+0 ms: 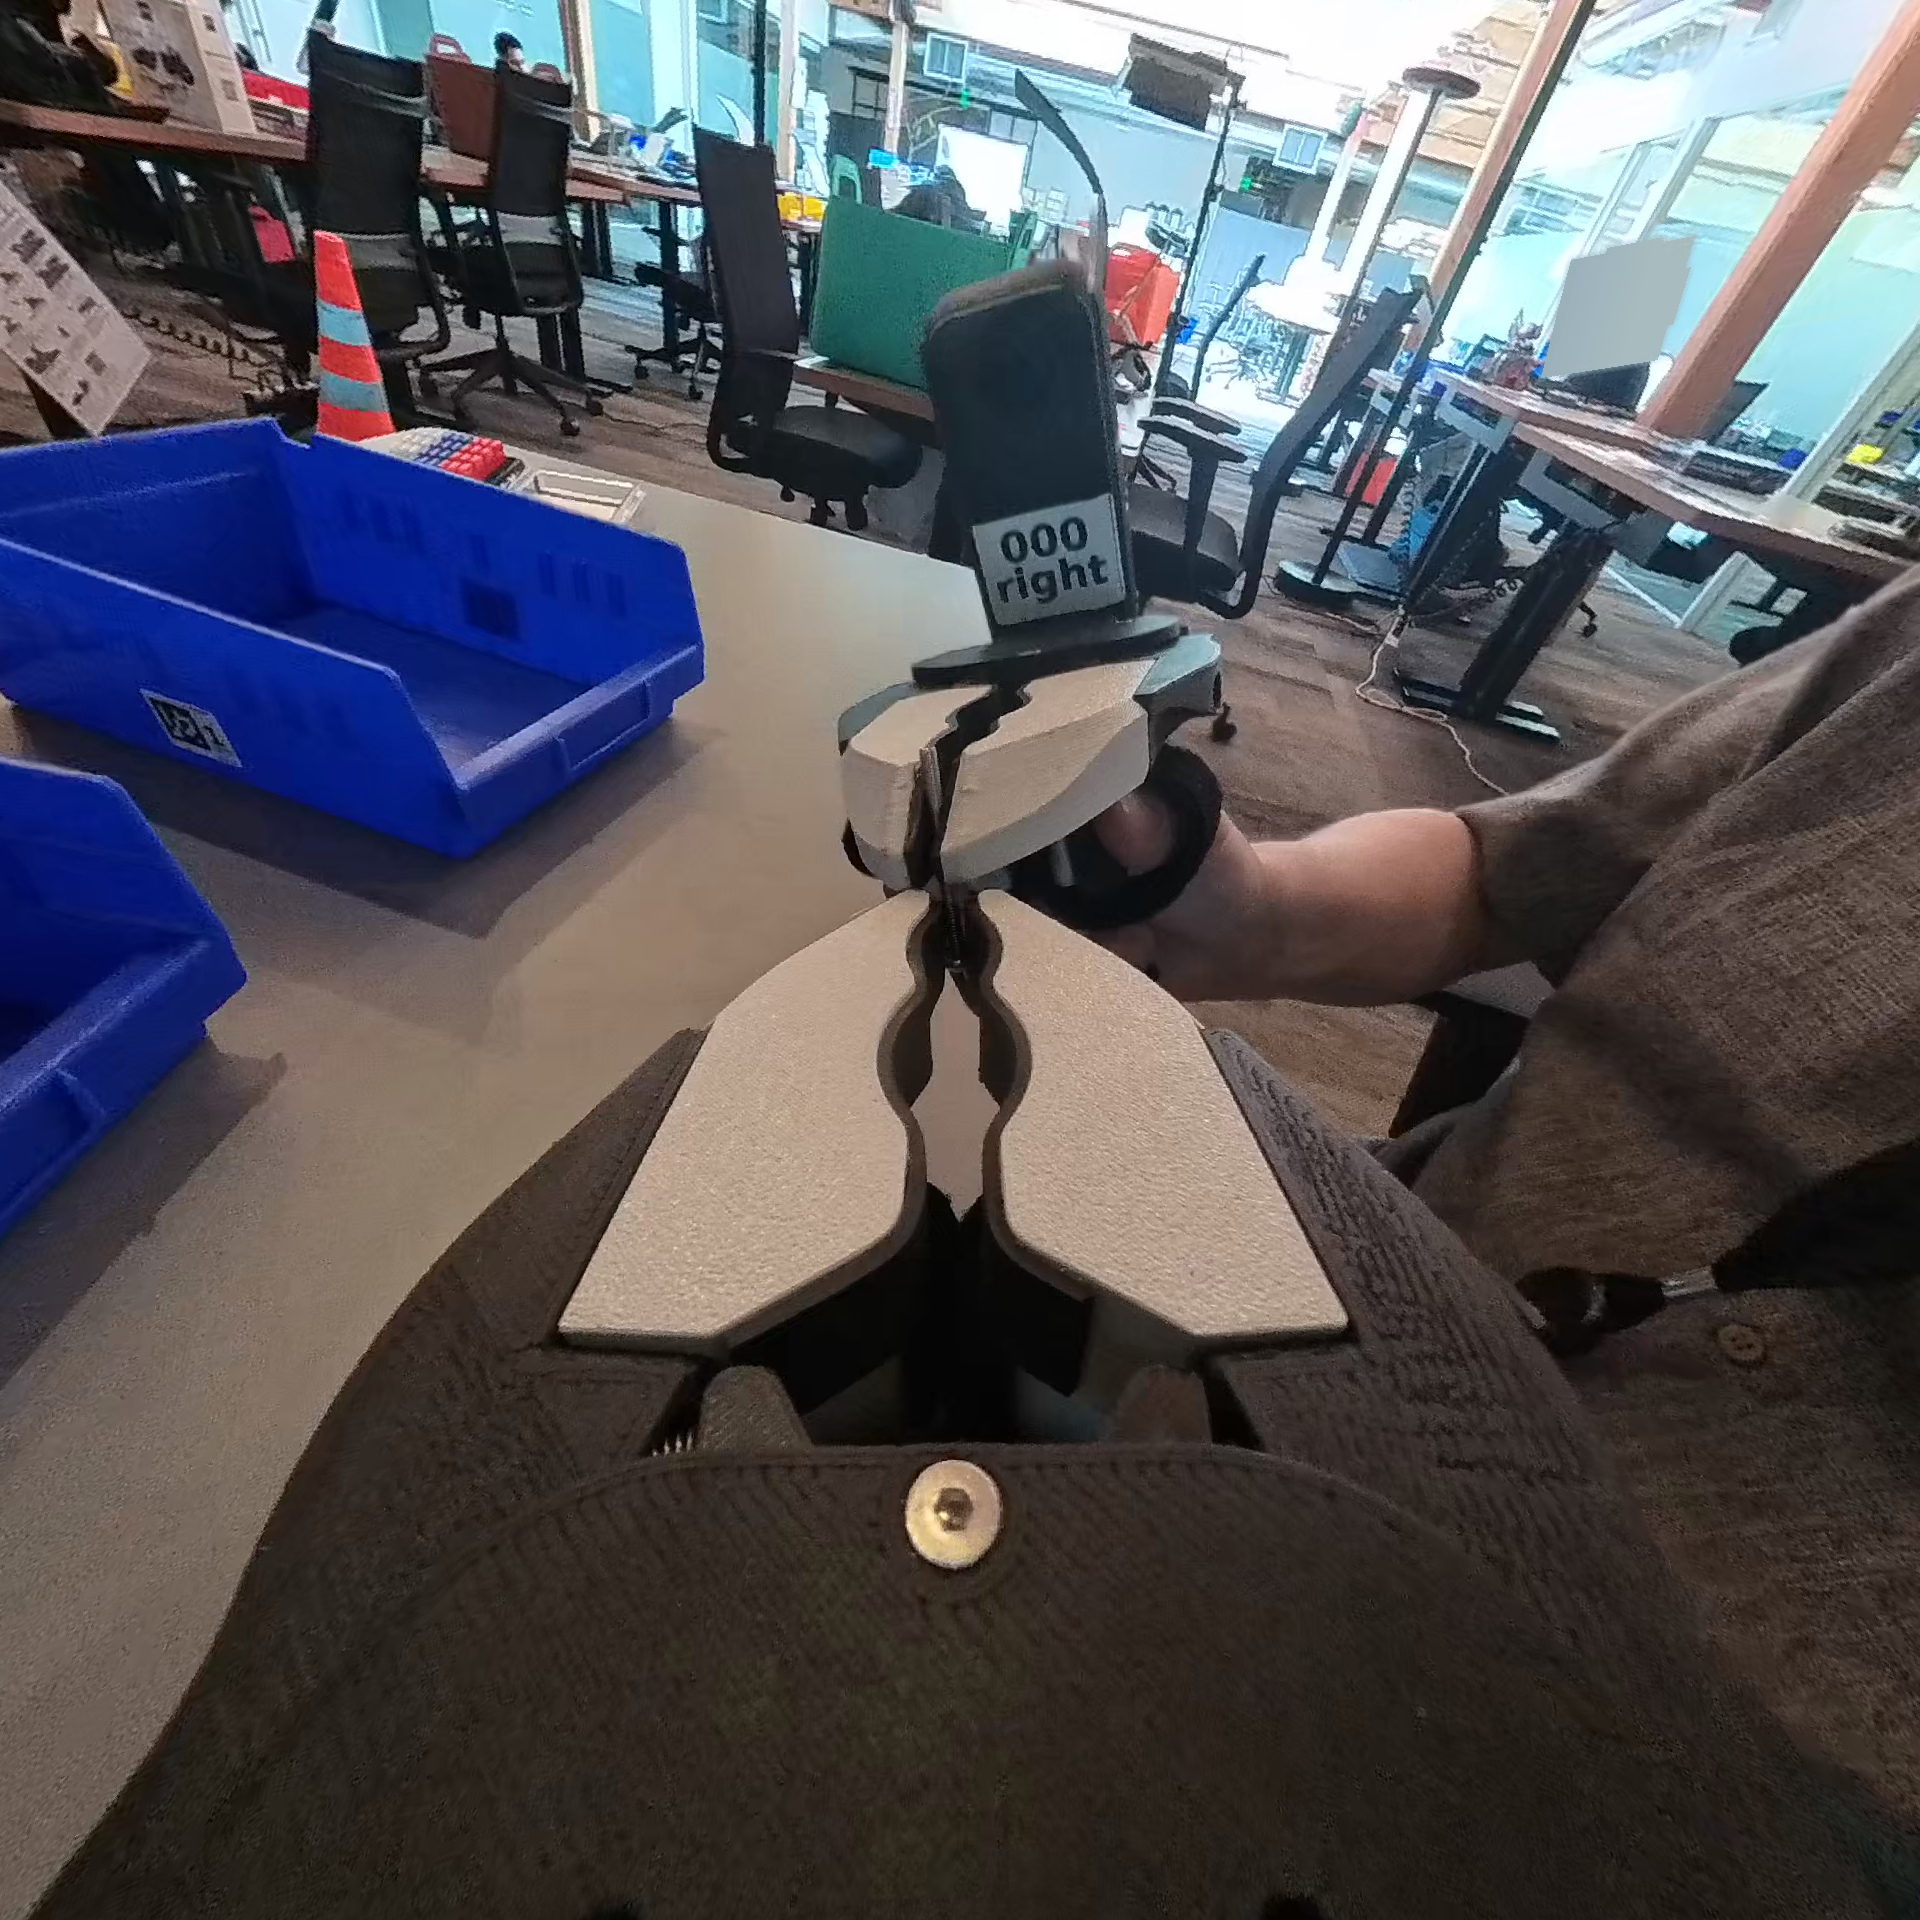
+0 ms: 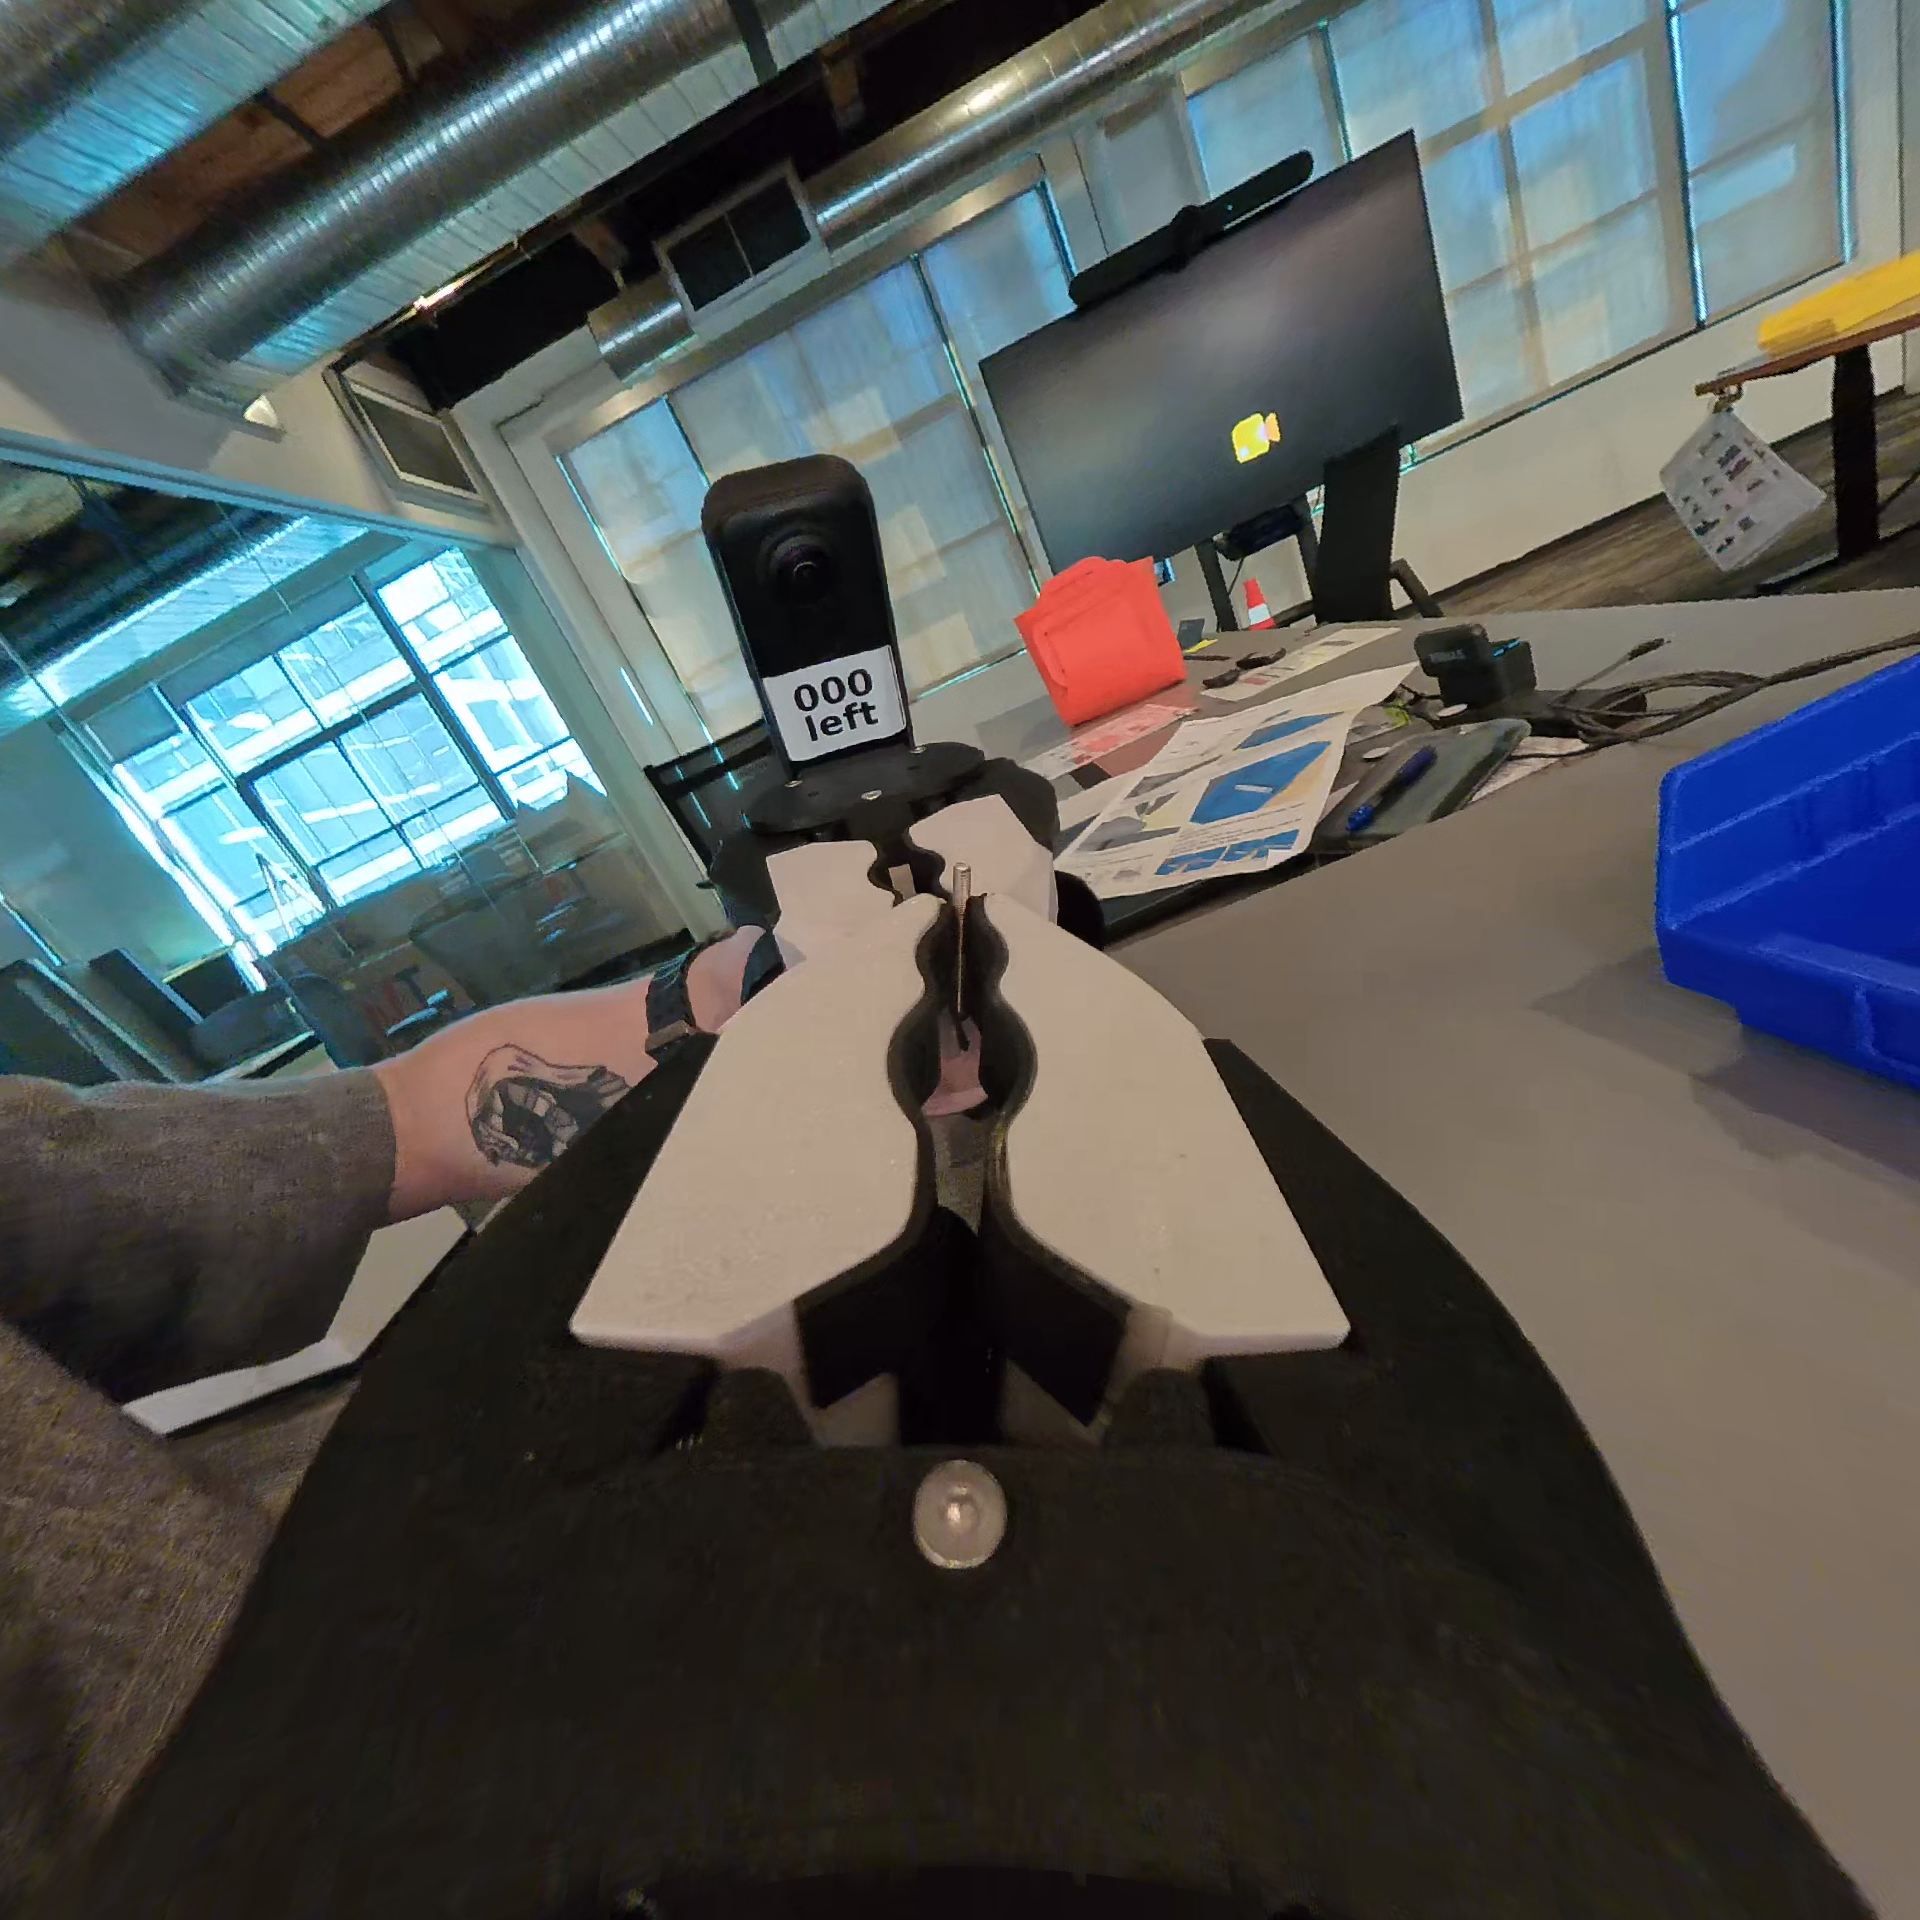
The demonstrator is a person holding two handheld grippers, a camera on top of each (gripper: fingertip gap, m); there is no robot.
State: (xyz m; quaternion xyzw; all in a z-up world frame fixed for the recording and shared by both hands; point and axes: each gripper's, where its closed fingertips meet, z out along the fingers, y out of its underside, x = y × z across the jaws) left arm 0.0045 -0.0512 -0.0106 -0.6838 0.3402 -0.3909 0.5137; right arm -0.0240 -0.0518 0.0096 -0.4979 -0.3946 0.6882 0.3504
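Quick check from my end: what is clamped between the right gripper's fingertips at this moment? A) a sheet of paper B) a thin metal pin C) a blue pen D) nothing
B: in the right wrist view, the right gripper is closed on a thin metal pin that stands upright between its white fingers, tip to tip with the left gripper.

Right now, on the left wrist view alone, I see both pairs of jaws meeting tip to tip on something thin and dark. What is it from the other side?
Observer: A thin metal pin, its silver end poking up past the right gripper.
Operator: What stands behind the left gripper?
Observer: A large dark screen on a stand, beyond the grey table.
Operator: Anything on that table end?
Observer: A red-orange bag, upright.
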